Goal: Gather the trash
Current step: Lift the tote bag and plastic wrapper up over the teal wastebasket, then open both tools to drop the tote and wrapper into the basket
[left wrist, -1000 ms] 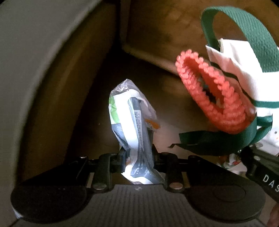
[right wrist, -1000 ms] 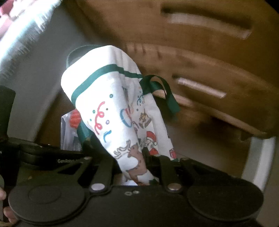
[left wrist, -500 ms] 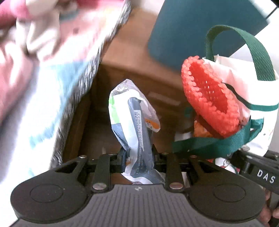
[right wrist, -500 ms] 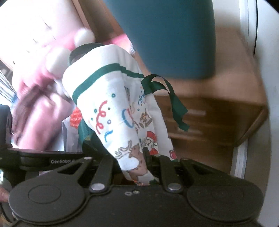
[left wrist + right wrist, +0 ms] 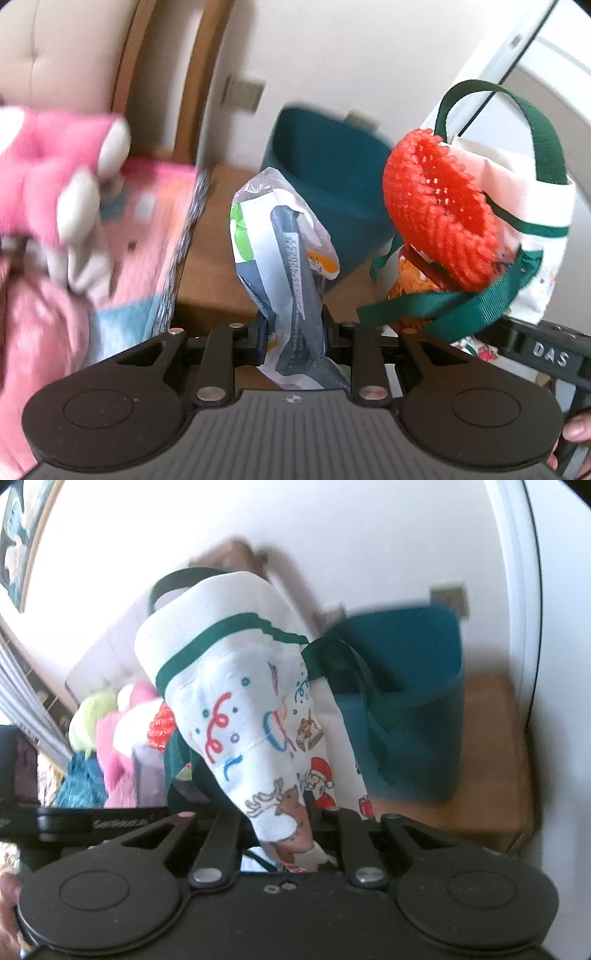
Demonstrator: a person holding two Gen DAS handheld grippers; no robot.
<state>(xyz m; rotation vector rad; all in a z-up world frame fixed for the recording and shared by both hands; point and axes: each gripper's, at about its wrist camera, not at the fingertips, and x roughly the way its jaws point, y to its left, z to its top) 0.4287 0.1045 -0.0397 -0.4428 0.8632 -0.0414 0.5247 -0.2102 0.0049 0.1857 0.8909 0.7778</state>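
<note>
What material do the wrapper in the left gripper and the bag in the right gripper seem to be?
Wrapper: thin plastic film, probably; glossy, crinkled, partly translucent. Bag: woven cotton-like cloth, matte, printed, with softly folded green webbing handles.

Bright daylight floods both views, and the white wall point(image 5: 369, 535) glares, washed out. Left of the sharp wrapper point(image 5: 280, 266), pink bedding point(image 5: 55, 206) smears with motion; behind it the teal bin point(image 5: 332, 177) blurs. Fisheye edges bend.

The right gripper point(image 5: 284, 823) pinches a white Christmas-print bag point(image 5: 240, 709) with green trim. Behind it, a teal bin point(image 5: 413, 709) stands on a wooden cabinet point(image 5: 491, 760).
</note>
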